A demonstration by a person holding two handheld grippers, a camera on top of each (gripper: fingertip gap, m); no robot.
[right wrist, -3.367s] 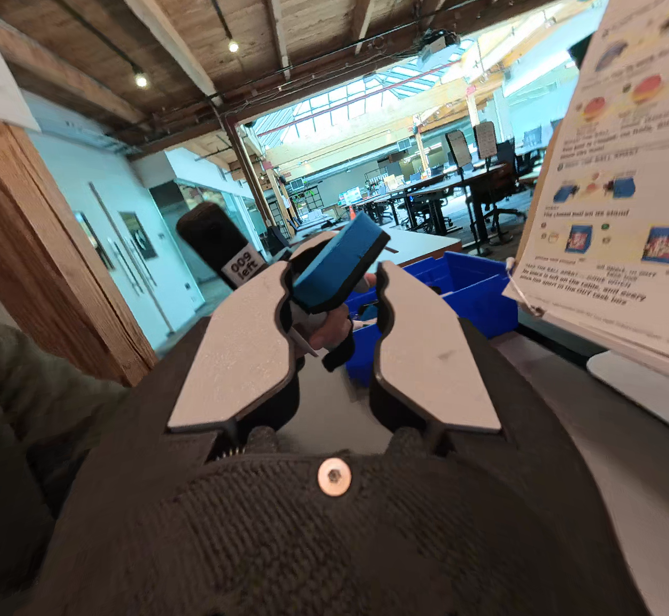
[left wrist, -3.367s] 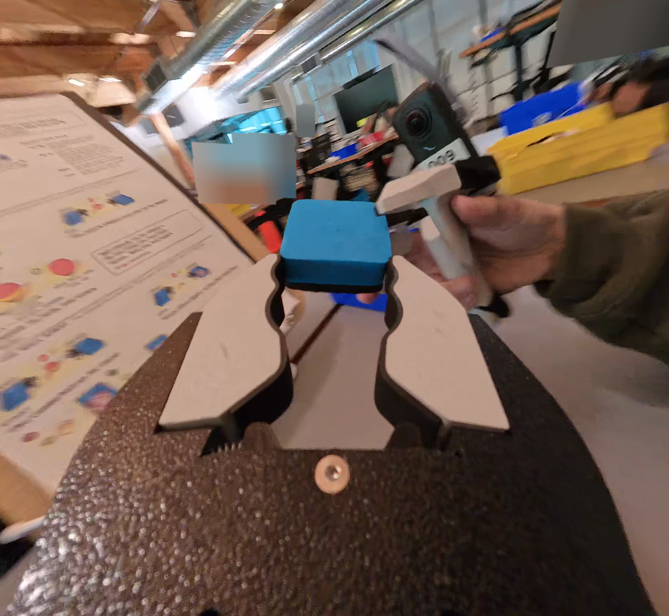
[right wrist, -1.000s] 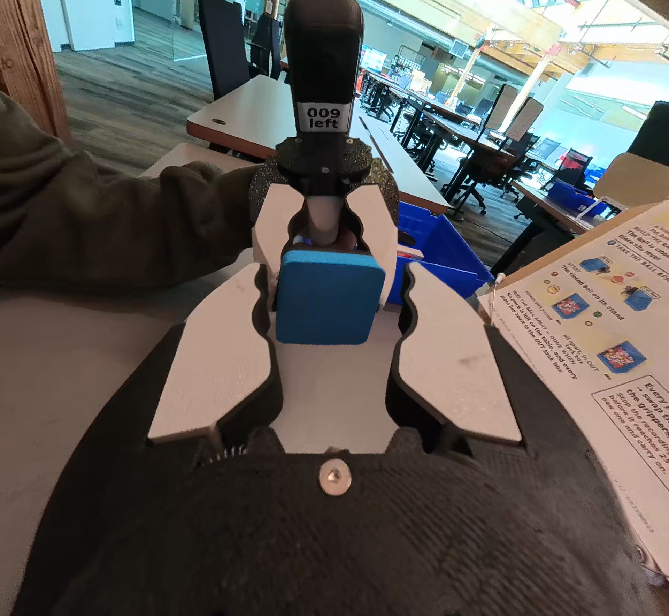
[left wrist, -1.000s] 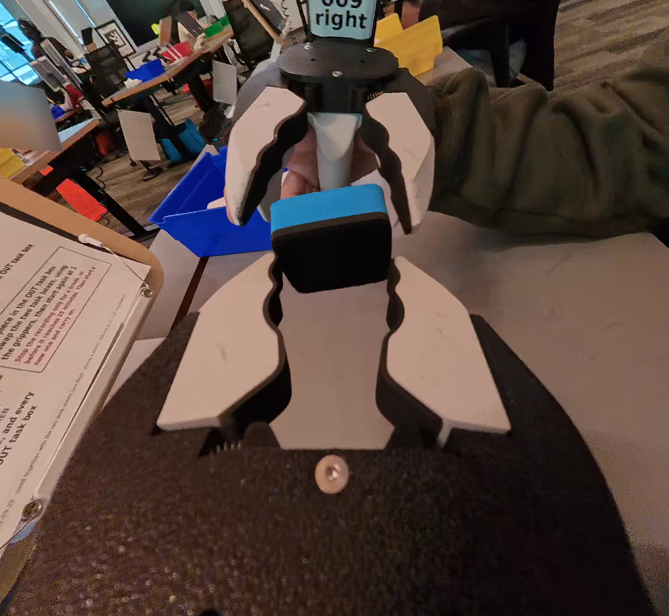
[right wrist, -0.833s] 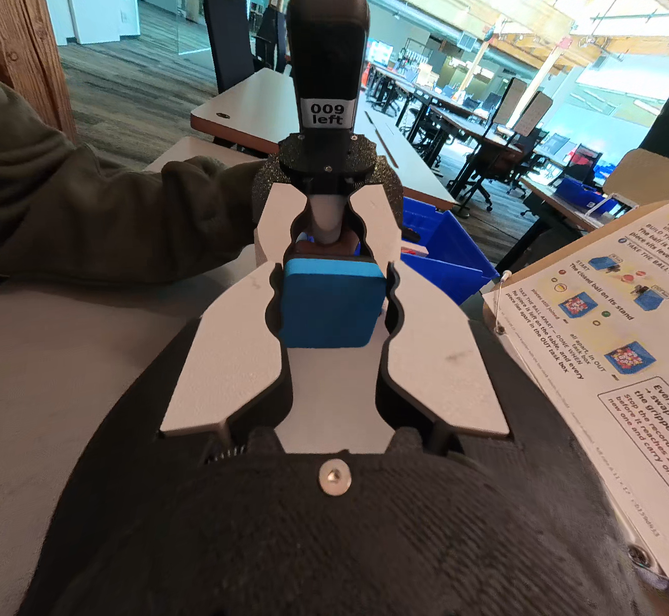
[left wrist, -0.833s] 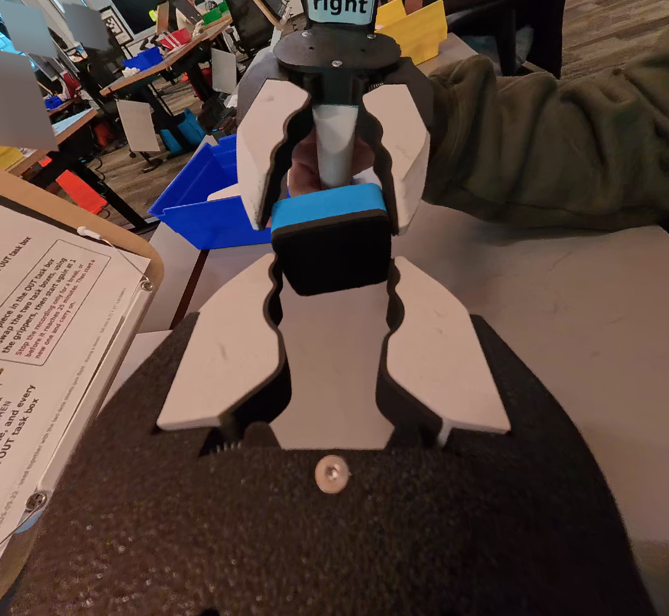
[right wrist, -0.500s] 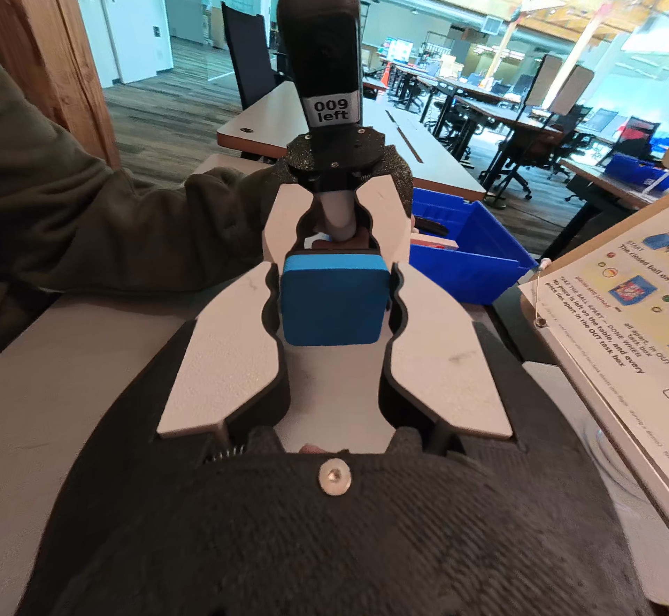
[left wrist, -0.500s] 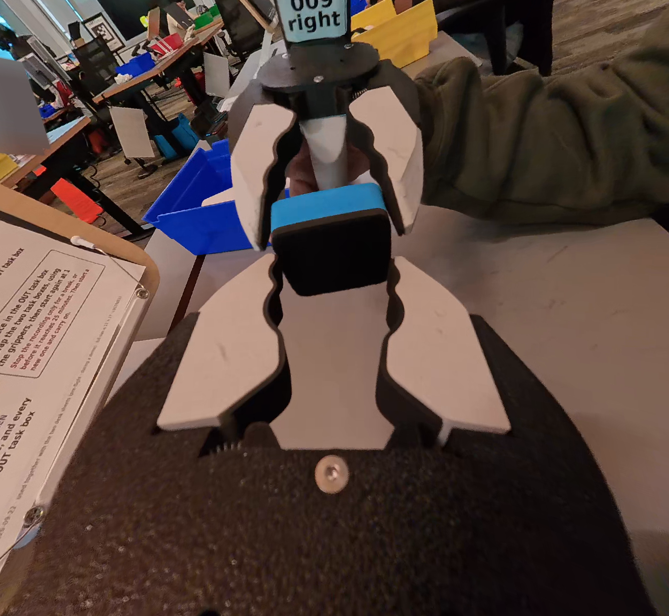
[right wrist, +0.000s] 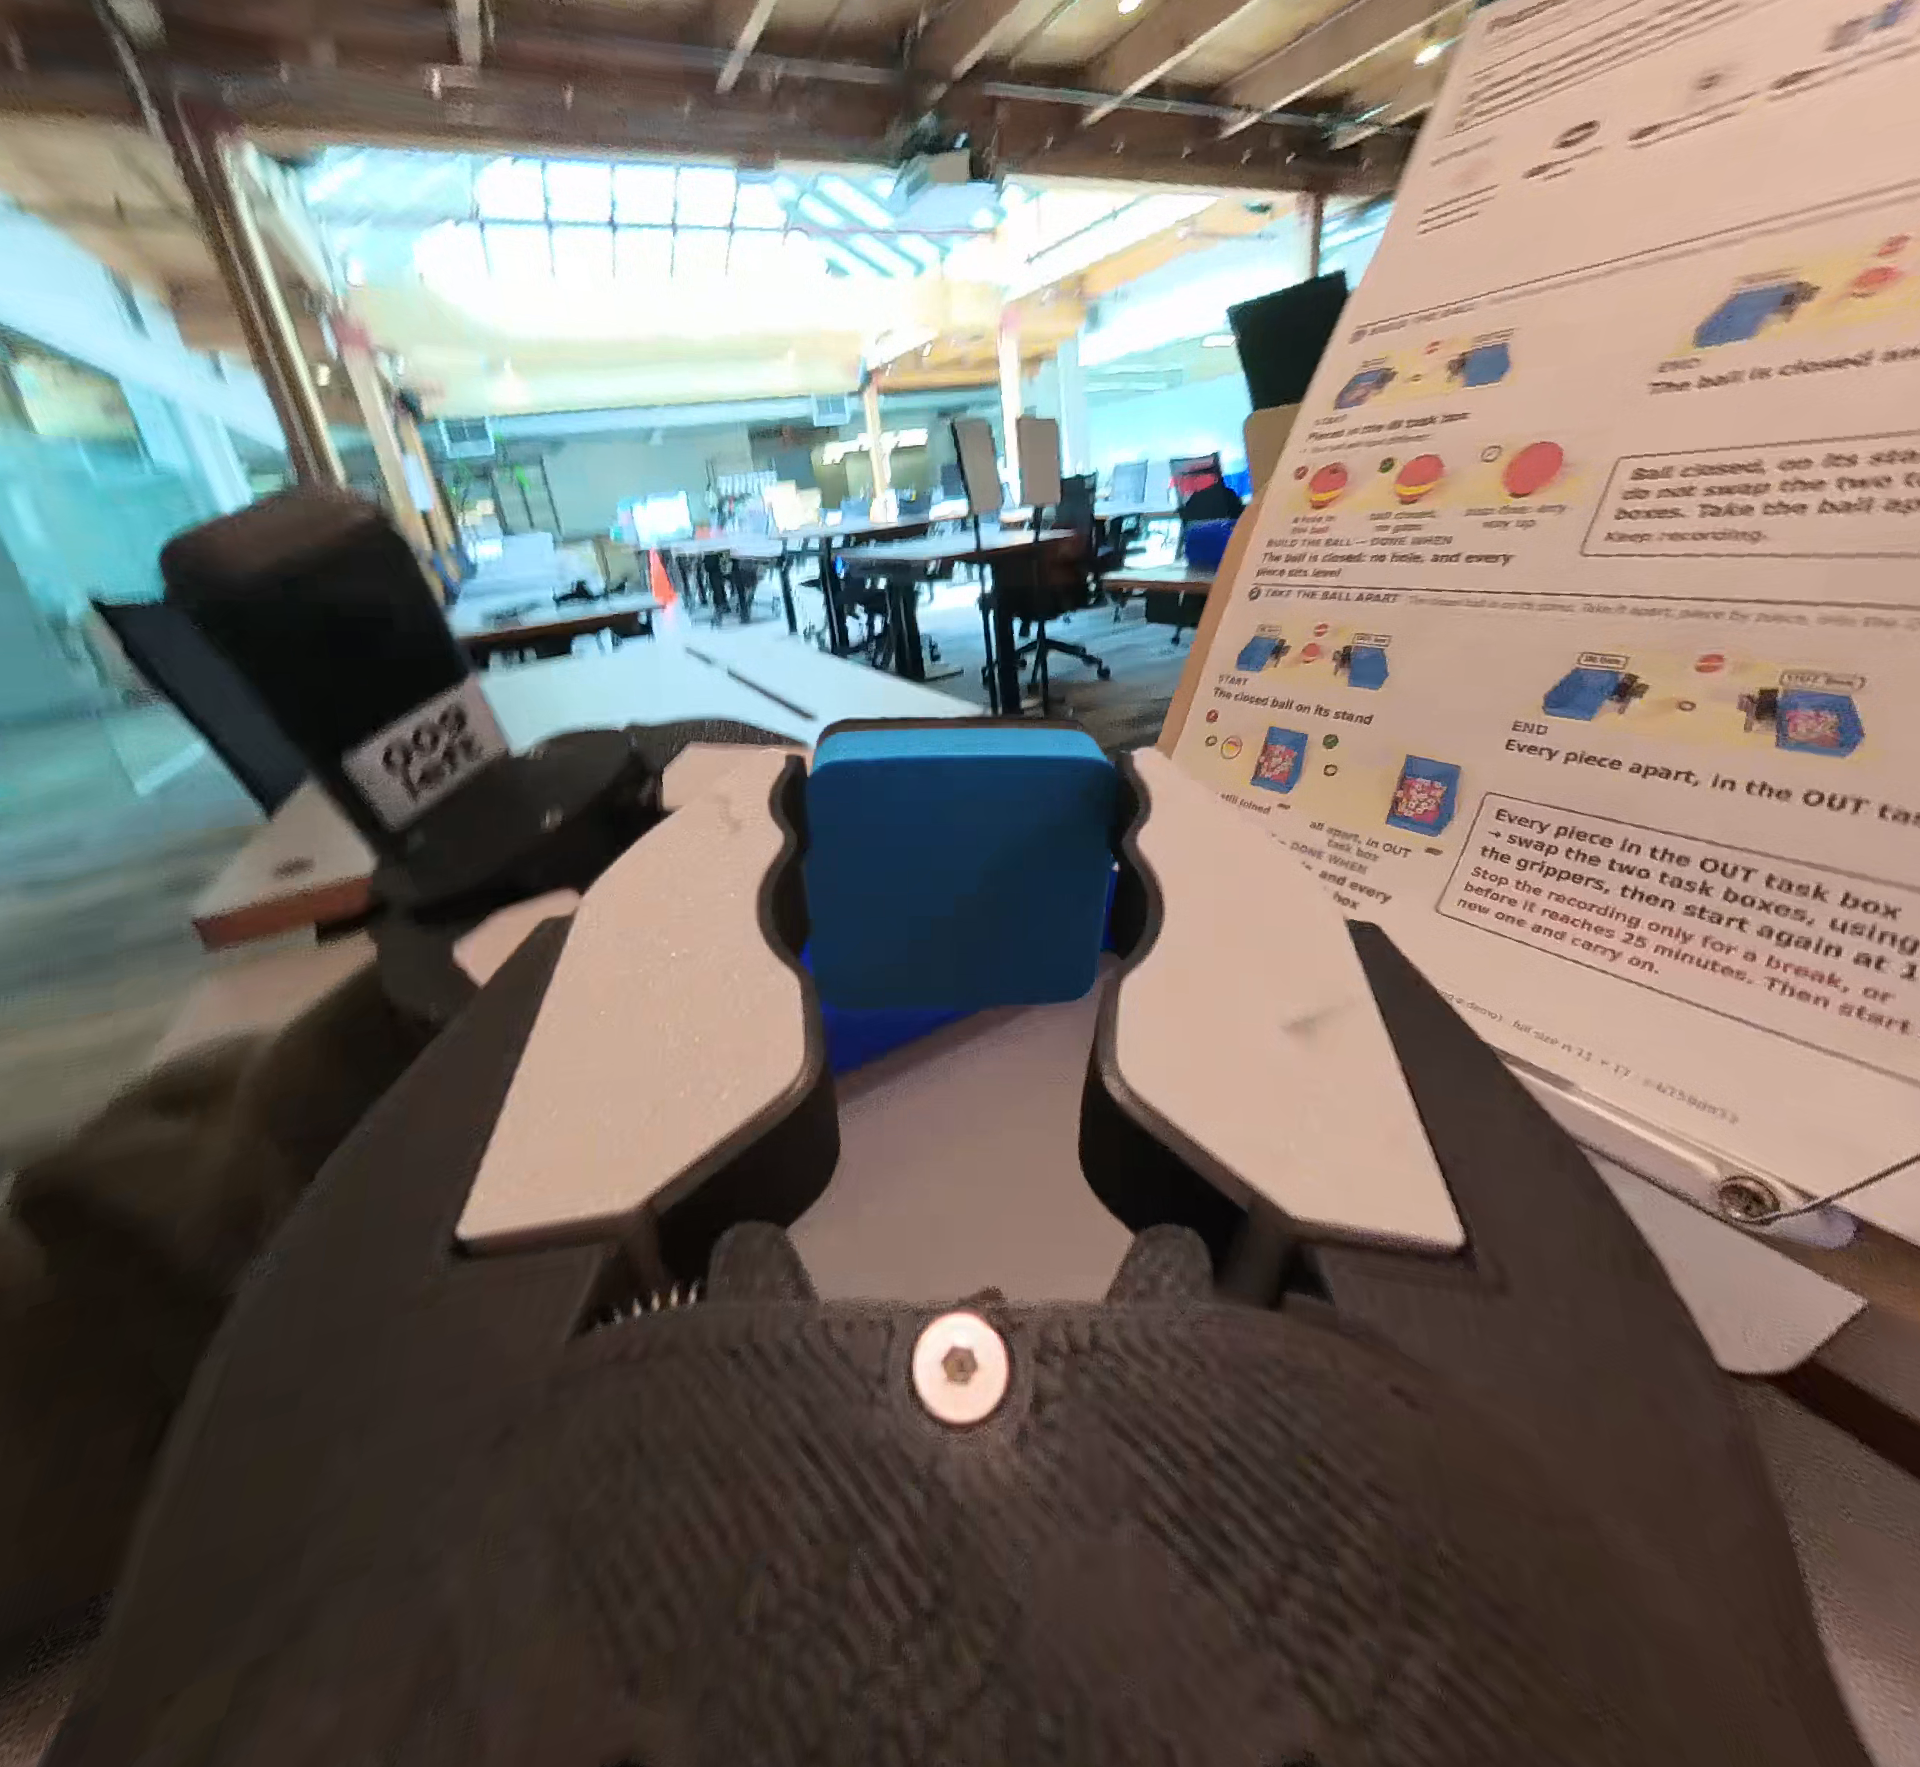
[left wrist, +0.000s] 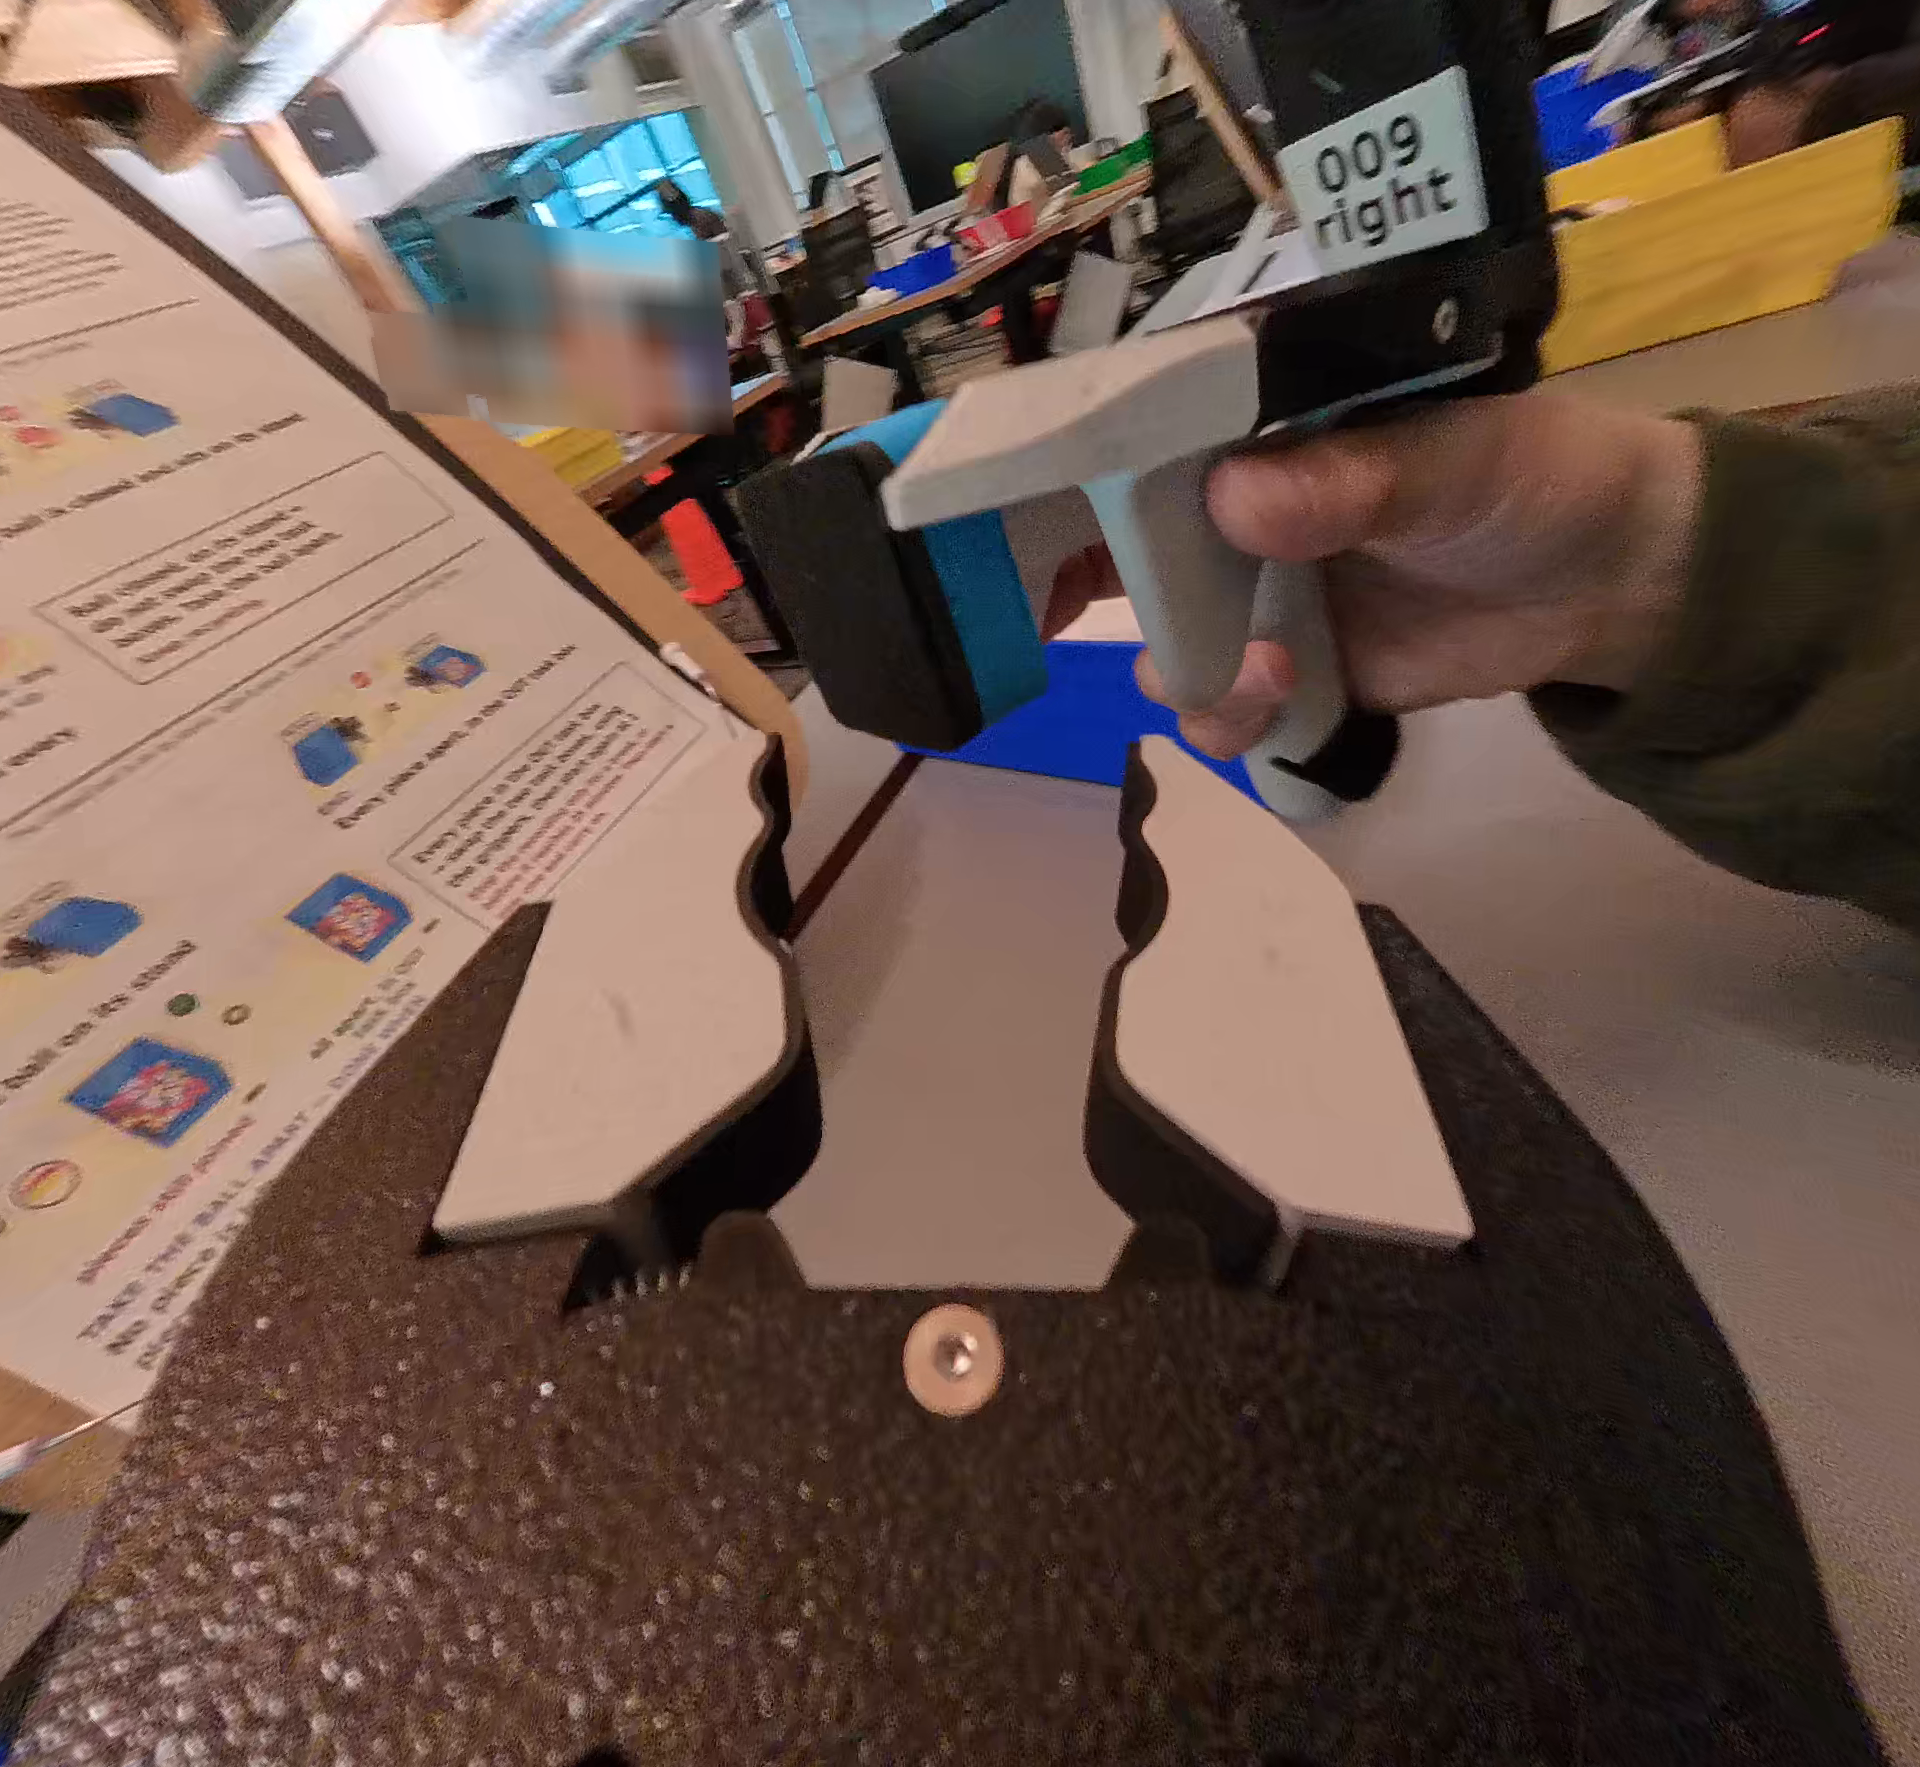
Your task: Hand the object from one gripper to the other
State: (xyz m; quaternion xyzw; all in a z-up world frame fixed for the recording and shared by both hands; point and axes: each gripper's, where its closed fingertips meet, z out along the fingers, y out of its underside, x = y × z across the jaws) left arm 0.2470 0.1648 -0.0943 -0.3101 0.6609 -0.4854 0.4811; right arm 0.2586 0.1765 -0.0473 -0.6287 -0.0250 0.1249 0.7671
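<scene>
Between the right claw (right wrist: 961, 870) fingers sits the blue foam block (right wrist: 956, 876), pinched tight, while the left claw (left wrist: 956, 844) hangs spread and empty, so handoff looks done

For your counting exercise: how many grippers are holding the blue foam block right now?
1. The right gripper clamps the blue foam block between its fingers; the left gripper is open and empty, apart from the block.
</scene>
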